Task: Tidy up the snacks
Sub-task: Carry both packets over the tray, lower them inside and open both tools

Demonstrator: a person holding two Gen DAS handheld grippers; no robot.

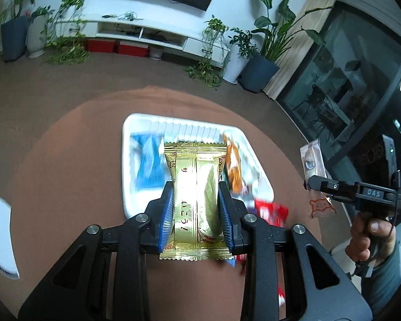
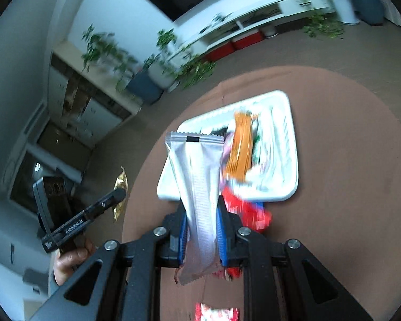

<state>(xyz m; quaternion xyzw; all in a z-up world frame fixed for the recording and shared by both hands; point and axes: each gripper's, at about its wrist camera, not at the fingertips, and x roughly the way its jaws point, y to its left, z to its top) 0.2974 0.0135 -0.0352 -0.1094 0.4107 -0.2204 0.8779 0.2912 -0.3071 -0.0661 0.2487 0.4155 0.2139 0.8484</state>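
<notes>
Snacks: gold foil cake packet [image 1: 193, 200] pinched in my left gripper [image 1: 195, 208] | silver foil sachet [image 2: 197, 187] clamped in my right gripper [image 2: 200, 230] | both above white plastic tray [image 1: 128, 160], likely for sorting.

Your tray [image 1: 128, 165] sits on the tabletop [image 1: 66, 160], several packets inside it. More packets [image 1: 270, 211] lie just beside its near corner. Plants [image 1: 66, 26] stand on the floor behind.

Shiny gold foil snack packet [image 1: 195, 203] bears red markings. Ribbed white plastic tray [image 1: 128, 160] holds blue and orange wrappers. Silver-white crimped sachet [image 2: 197, 187] carries a black mark.
</notes>
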